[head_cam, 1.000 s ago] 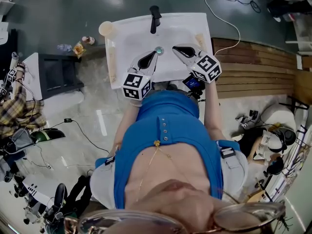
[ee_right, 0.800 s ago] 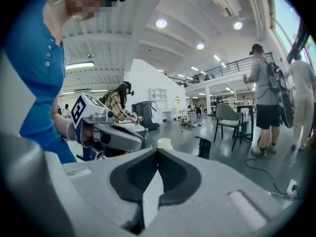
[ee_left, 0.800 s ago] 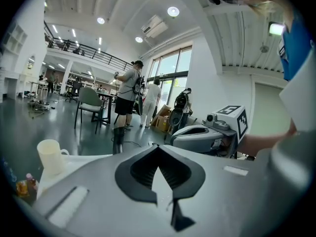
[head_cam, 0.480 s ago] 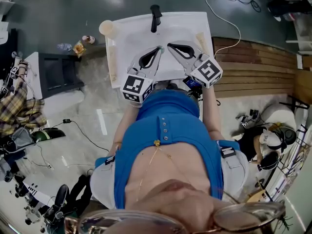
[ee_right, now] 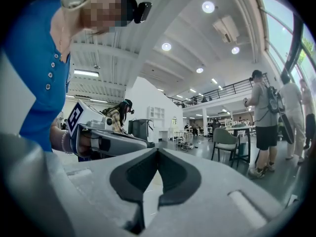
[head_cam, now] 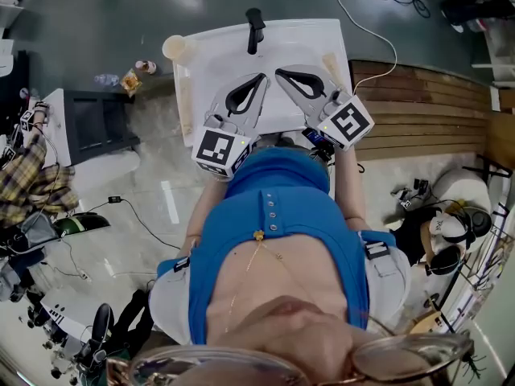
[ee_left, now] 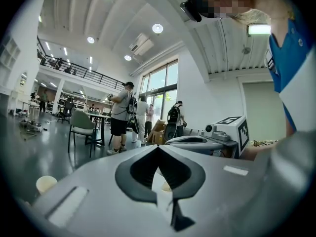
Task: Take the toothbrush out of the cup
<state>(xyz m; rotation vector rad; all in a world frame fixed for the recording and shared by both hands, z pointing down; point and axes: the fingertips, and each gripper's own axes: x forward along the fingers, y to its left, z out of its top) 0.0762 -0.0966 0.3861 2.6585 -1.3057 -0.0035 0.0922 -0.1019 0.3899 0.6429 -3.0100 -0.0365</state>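
Left gripper (head_cam: 260, 80): jaws fully together, pads meeting tip to tip, nothing between them. Right gripper (head_cam: 280, 74): same, jaws pressed together and empty. In the head view both are held over the white wash basin (head_cam: 211, 61). Their tips angle in toward each other near the basin's middle, close but not touching. Each marker cube sits at the near end, left (head_cam: 220, 149) and right (head_cam: 348, 122), just ahead of the person's blue shirt (head_cam: 278, 215).

Surroundings, large to small:
- Open hall with a grey glossy floor. A wooden platform (head_cam: 426, 111) lies to the right of the basin.
- The basin is rectangular, with a black faucet (head_cam: 256, 29) at the middle of its far edge.
- In the left gripper view a grey chair (ee_left: 83, 125) and a standing person in dark shorts (ee_left: 120, 117) are in the background, well away.
- The cup (head_cam: 175, 48) is pale and upright on the far-left corner of the basin rim, well apart from both grippers.
- A pale slender item (head_cam: 331, 65) lies along the right rim. It is too small to identify.

Toothbrush: no view resolves it. From above, the cup's mouth reads only as a pale disc, so I cannot tell whether the brush stands inside.
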